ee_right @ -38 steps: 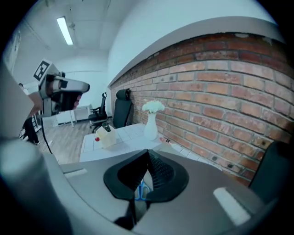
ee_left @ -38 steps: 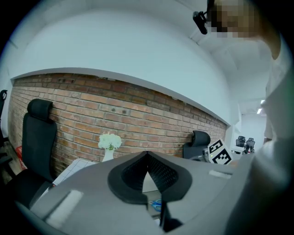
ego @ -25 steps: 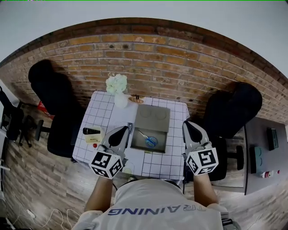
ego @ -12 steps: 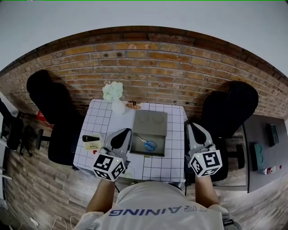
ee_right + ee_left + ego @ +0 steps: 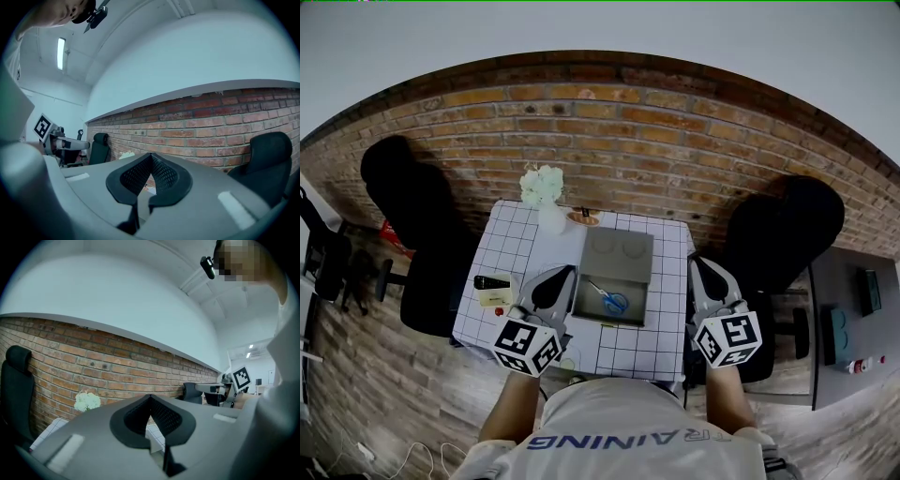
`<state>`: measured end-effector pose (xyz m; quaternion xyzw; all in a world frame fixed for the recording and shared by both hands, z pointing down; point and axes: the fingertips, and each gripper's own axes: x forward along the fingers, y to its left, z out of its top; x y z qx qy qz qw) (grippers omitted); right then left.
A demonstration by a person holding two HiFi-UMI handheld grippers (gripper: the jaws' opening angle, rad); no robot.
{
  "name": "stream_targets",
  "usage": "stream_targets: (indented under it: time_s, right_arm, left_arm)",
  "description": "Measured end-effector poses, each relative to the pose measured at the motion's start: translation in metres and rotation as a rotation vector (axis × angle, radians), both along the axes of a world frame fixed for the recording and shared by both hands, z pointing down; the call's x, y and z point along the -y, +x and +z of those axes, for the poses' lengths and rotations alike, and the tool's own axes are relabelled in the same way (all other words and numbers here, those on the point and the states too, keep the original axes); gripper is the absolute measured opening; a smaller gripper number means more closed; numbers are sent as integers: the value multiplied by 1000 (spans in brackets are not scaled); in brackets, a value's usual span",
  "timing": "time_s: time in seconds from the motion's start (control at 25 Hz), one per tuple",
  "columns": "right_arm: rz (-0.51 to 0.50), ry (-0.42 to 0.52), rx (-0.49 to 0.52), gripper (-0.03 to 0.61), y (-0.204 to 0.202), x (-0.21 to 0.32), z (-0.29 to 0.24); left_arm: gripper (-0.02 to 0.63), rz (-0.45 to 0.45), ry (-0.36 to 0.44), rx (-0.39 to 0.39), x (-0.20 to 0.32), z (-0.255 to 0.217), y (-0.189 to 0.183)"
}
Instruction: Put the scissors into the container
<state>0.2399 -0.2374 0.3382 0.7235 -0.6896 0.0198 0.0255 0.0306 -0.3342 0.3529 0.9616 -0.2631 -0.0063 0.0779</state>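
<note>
In the head view, the blue-handled metal scissors lie inside the grey rectangular container at mid-frame, on the white grid-patterned counter. The left tongs hang just left of the container, and the right tongs hang over the counter's right edge.

In the left gripper view, the left tongs are pressed together and empty, facing a red brick wall.

In the right gripper view, the right tongs are likewise closed on nothing.

Cool, even indoor light with a bluish cast fills every view. A long white ceiling strip lamp glares in the right gripper view. Fisheye distortion bows the red brick wall into an arch. Both gripper views darken at their round edges. There the grey plastic left gripper and right gripper look soft close to the lens.
</note>
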Motion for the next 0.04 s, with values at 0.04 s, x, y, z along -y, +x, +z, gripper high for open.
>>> stream_targets:
  time_s: [0.04]
  right_arm:
    - [-3, -3, 1, 12, 0, 1, 1]
  left_arm:
    - [-1, -1, -1, 0, 1, 0, 0]
